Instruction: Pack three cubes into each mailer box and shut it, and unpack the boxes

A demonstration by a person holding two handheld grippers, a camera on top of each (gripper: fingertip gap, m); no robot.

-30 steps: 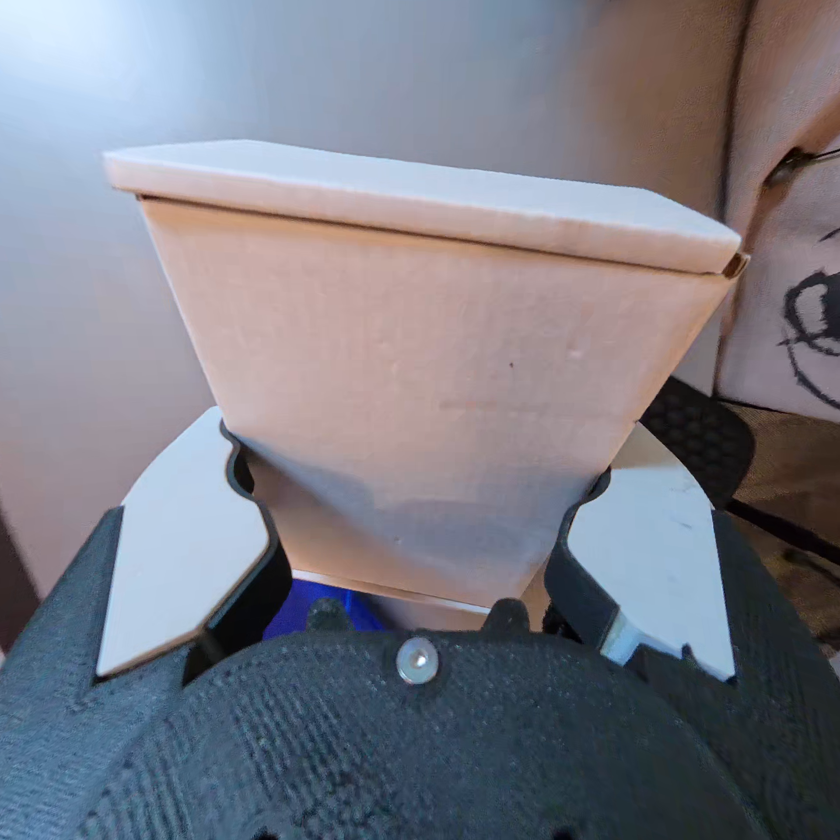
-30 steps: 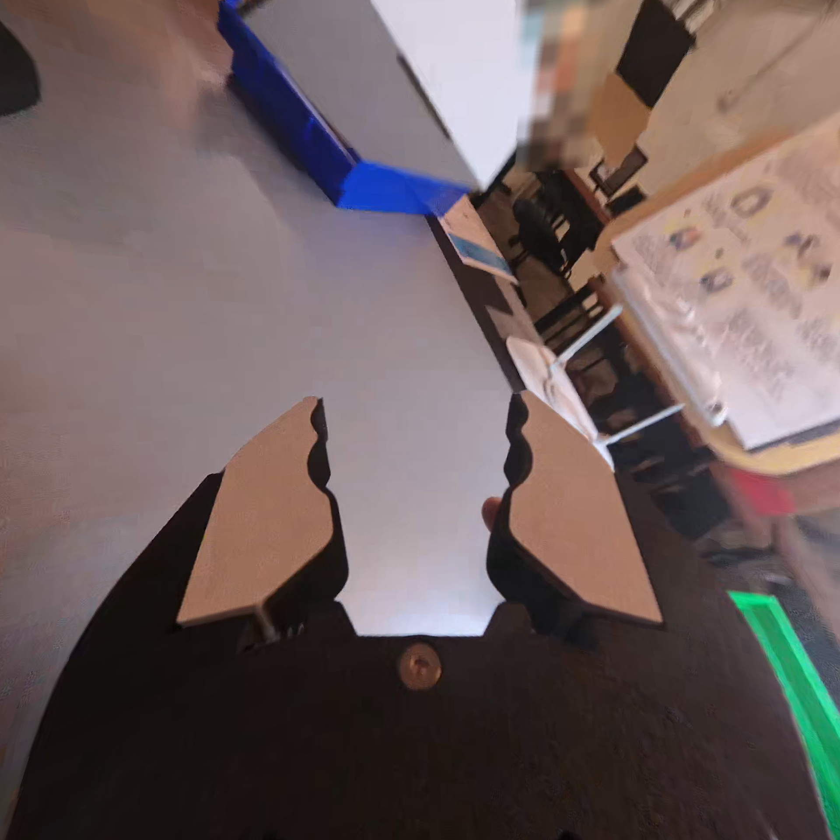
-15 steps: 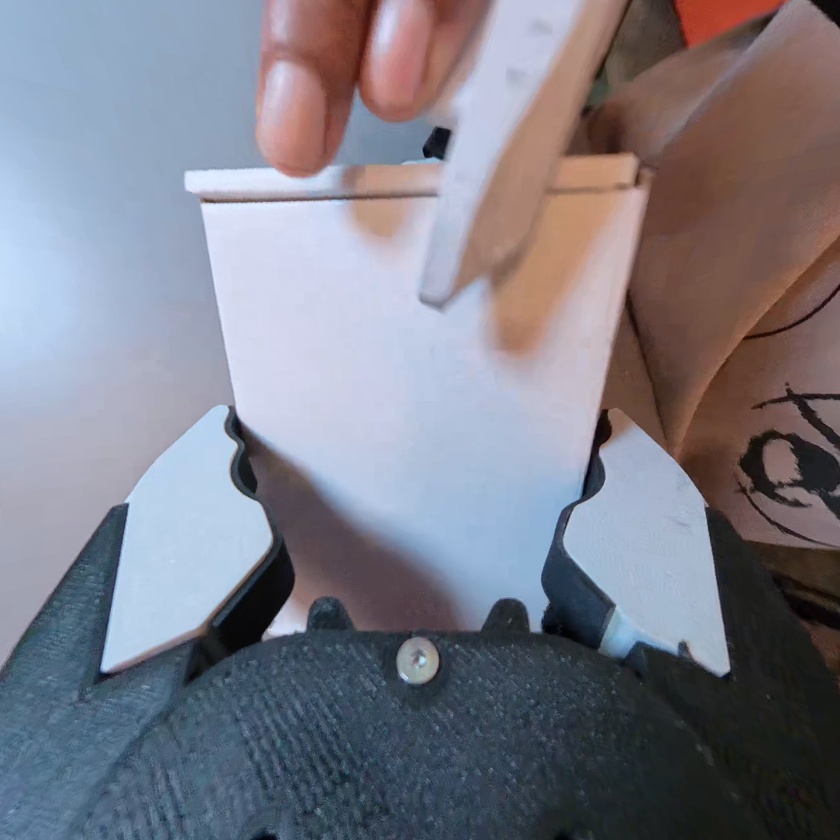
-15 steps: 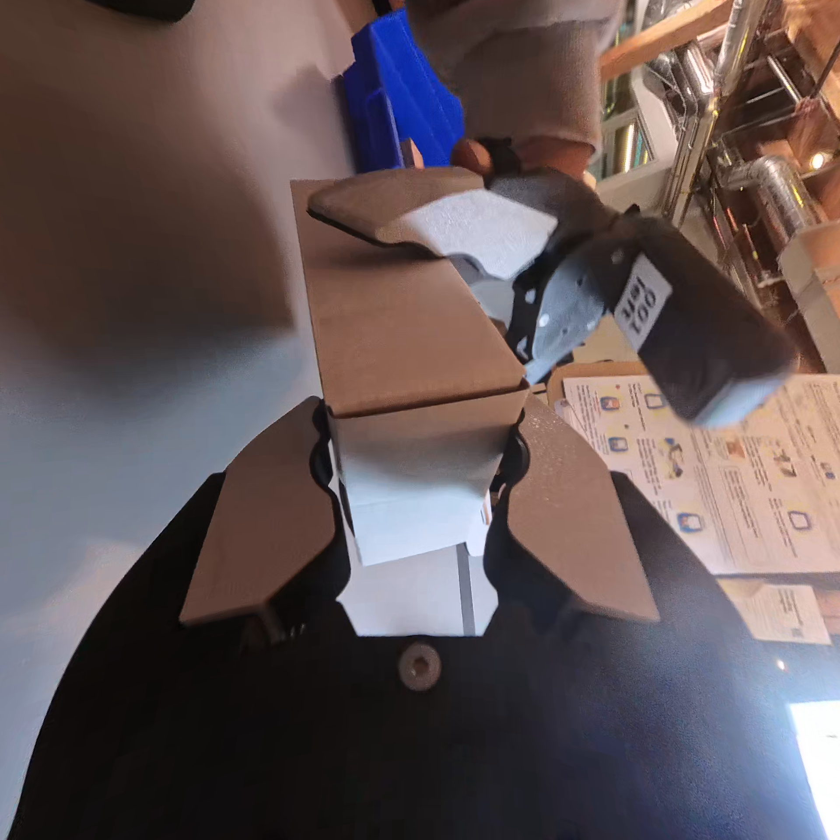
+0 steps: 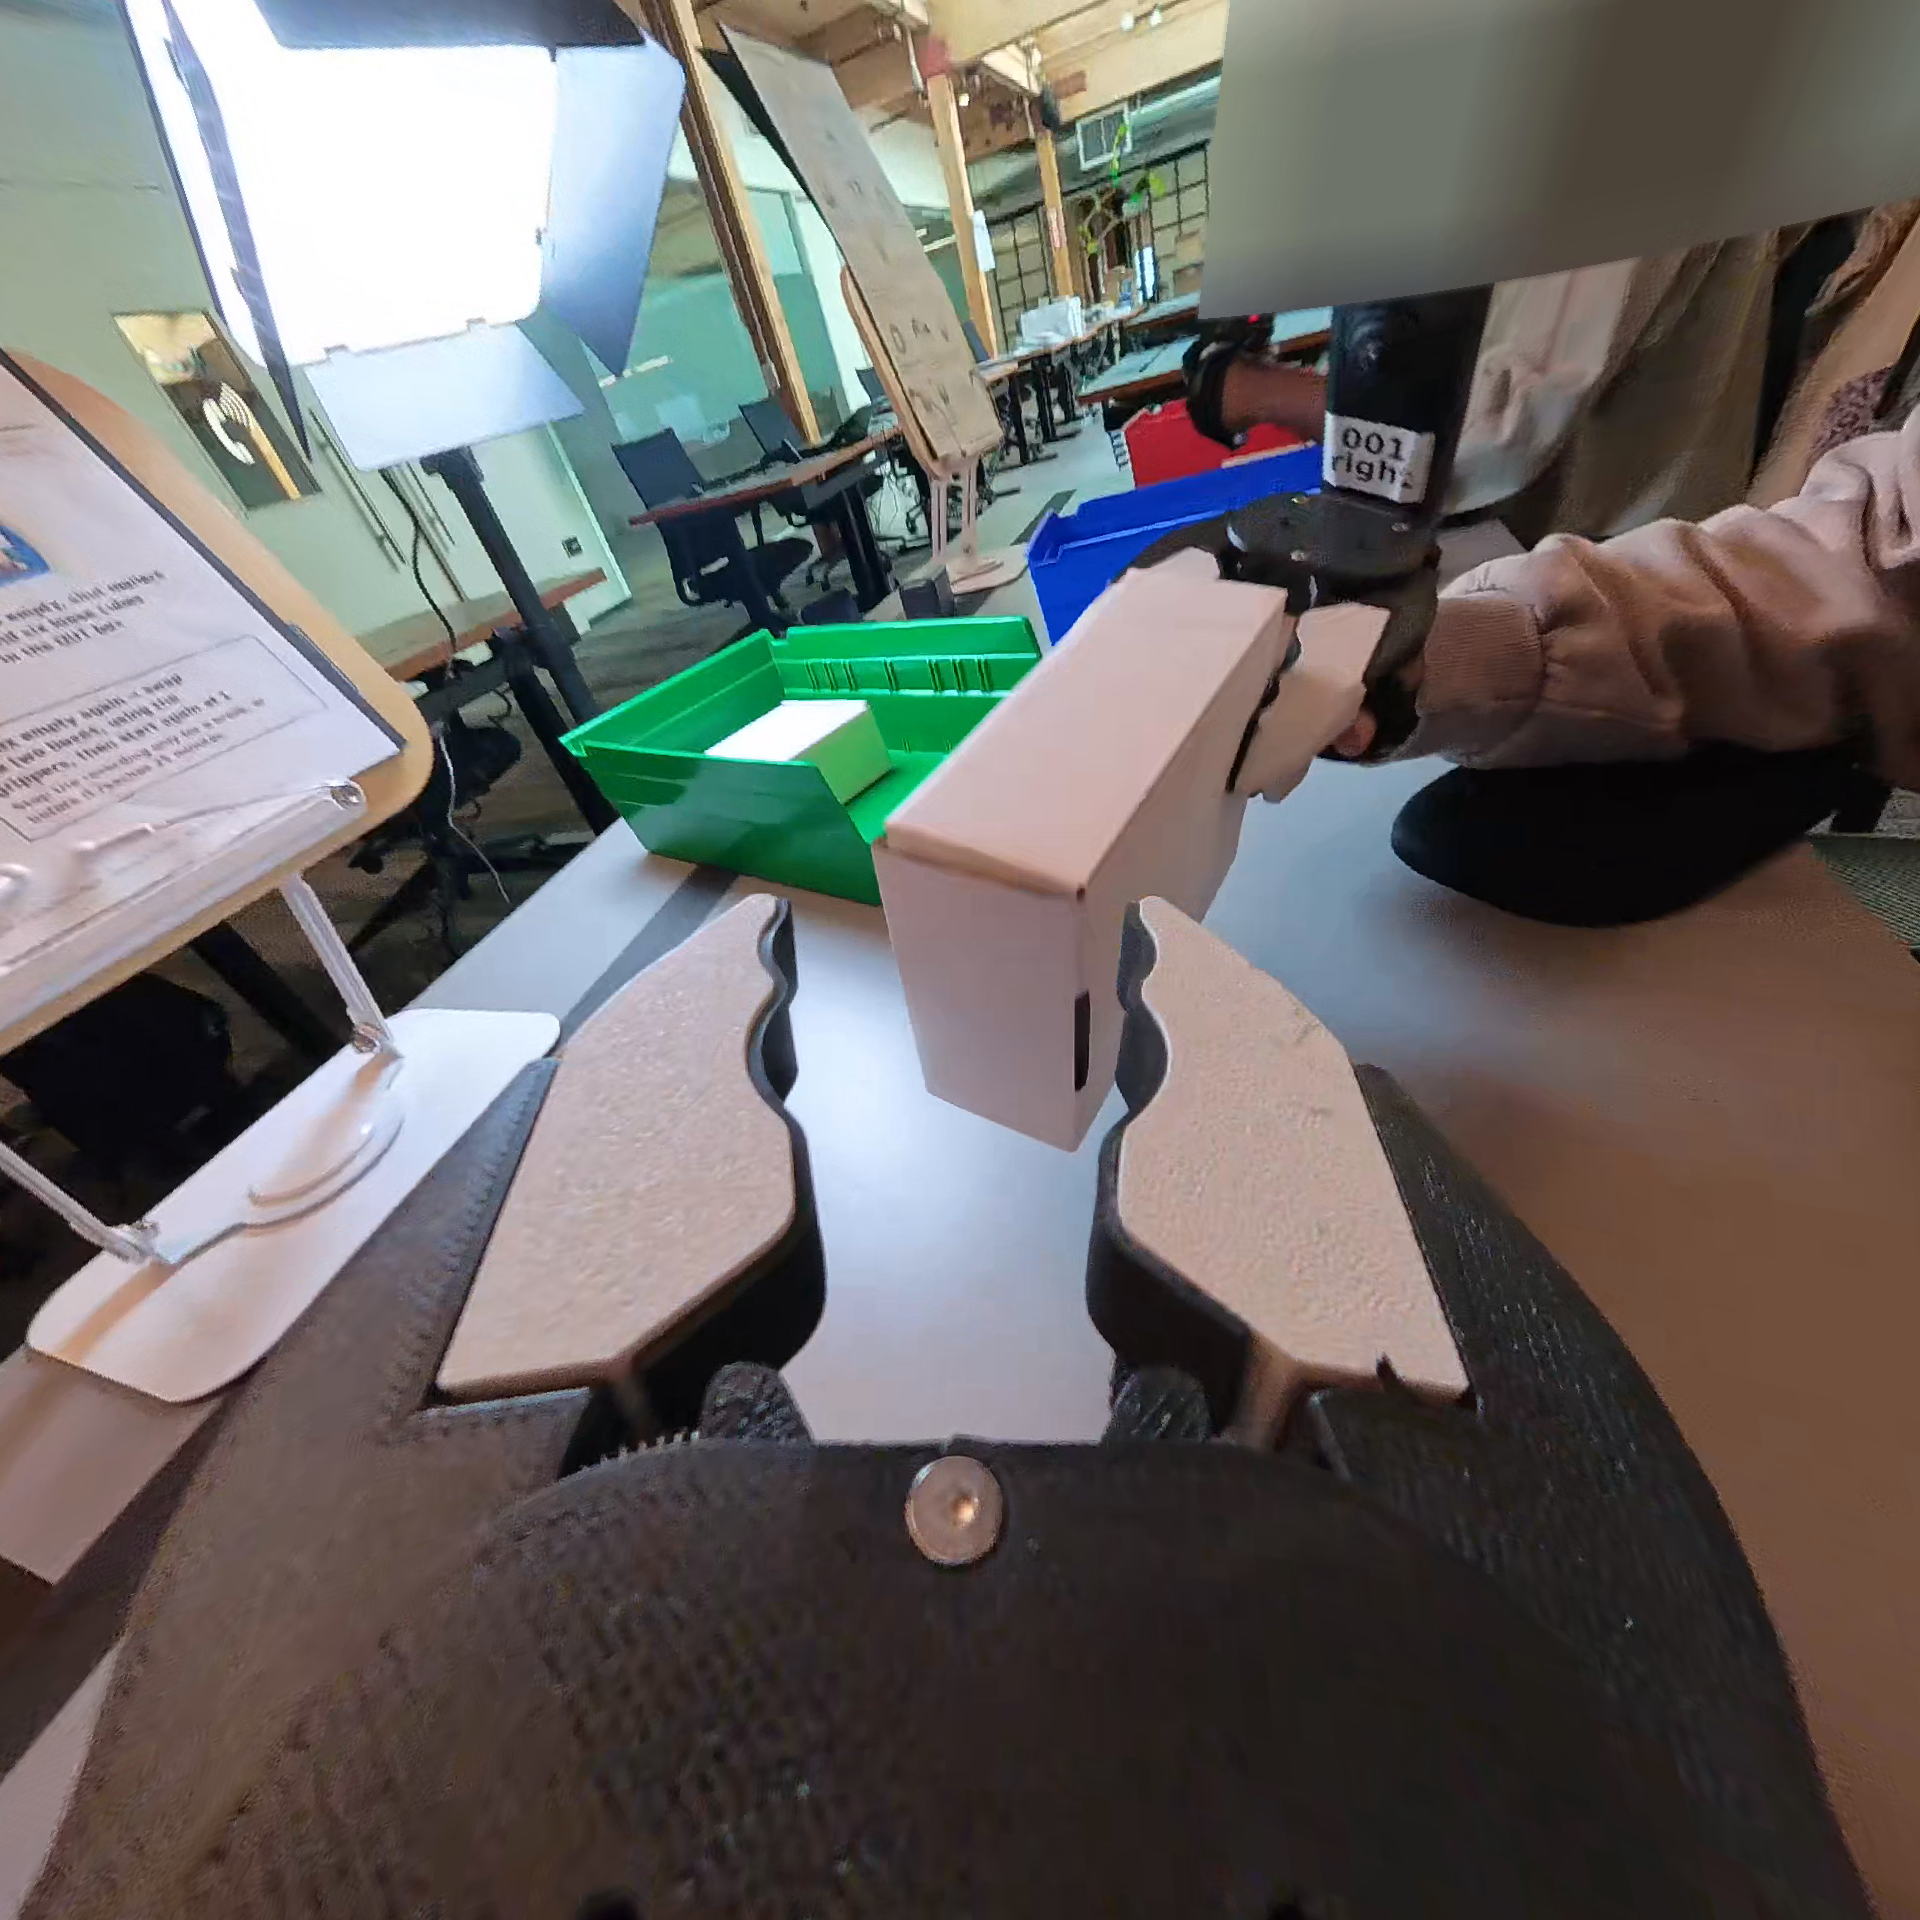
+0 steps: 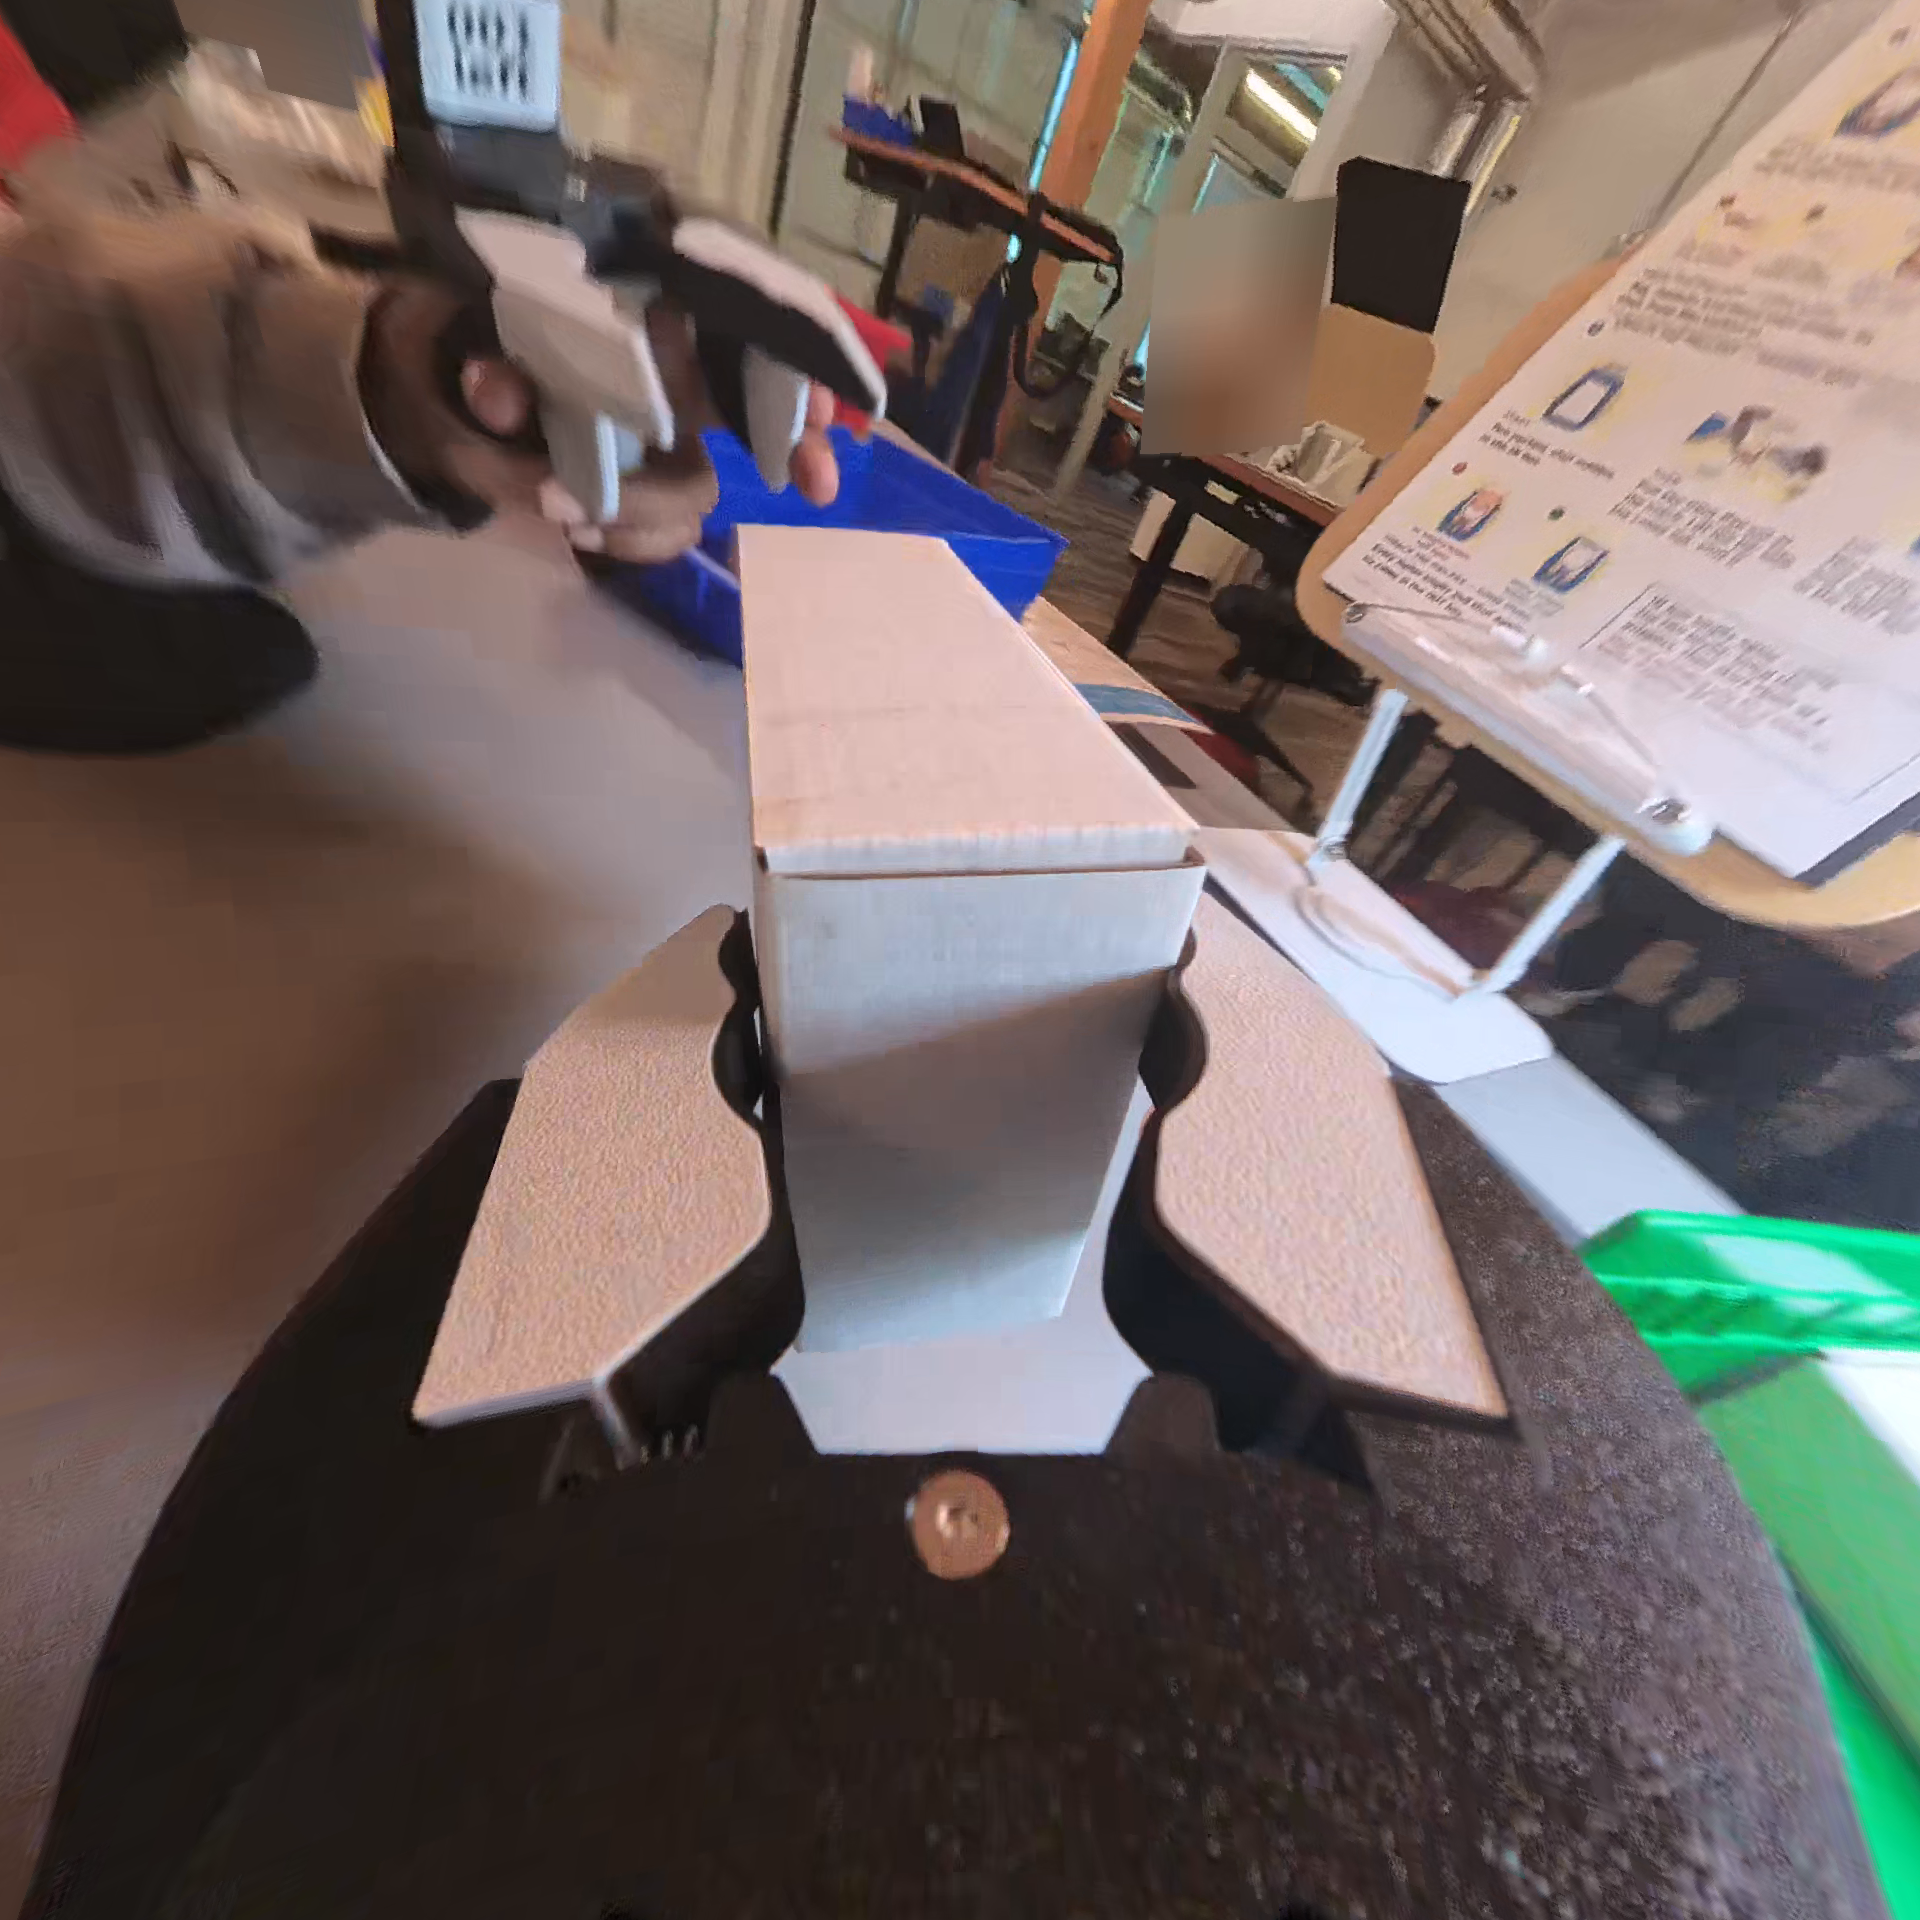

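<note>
A closed white mailer box (image 5: 1049, 831) hangs tilted over the grey table (image 5: 1558, 1091), its near end low. My right gripper (image 6: 961, 935) is shut on one end of the box (image 6: 935, 727); it also shows in the left wrist view (image 5: 1288, 665) at the box's far end. My left gripper (image 5: 956, 925) is open, its fingertips on either side of the box's near end without clamping it. In the right wrist view the left gripper (image 6: 727, 343) is blurred, up and left of the box's far end. A second white box (image 5: 800, 738) lies in the green bin (image 5: 727, 821). No cubes show.
A blue bin (image 5: 1132, 540) and a red bin (image 5: 1184, 447) stand behind the green one. An instruction sign on a stand (image 5: 156, 675) is at the table's left edge. The person's sleeve (image 5: 1662, 665) reaches over the table at right.
My left gripper held the box; the right gripper closed on its other end. Now the left has opened and drawn back, and the right holds the box alone.
</note>
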